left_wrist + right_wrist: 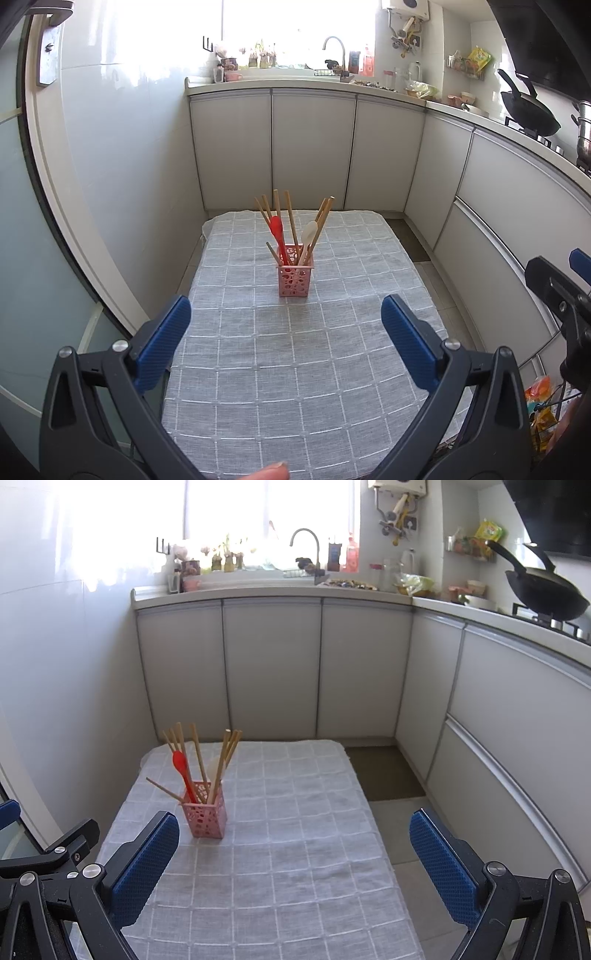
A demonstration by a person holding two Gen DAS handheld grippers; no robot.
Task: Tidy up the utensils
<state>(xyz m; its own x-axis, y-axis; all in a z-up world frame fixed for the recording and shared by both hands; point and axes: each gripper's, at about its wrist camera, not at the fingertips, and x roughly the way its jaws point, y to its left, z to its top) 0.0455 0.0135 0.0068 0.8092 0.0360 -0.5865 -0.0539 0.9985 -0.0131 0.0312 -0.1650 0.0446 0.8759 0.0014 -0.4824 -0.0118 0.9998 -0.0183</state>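
Note:
A pink perforated holder [295, 278] stands upright on the grey checked tablecloth [295, 369]. It holds several wooden chopsticks [290, 218], a red spoon [277, 230] and a white spoon [308, 232]. My left gripper [286, 317] is open and empty, hovering over the table in front of the holder. In the right wrist view the holder [205, 818] stands left of centre with the chopsticks [195, 753] and red spoon [181, 766]. My right gripper [293, 830] is open and empty, to the right of the holder.
White kitchen cabinets [314, 147] stand beyond the table. A counter holds a sink with a tap [334, 46] and a black wok [528, 103]. A tiled wall [110, 147] runs along the left. Floor [391, 775] lies right of the table.

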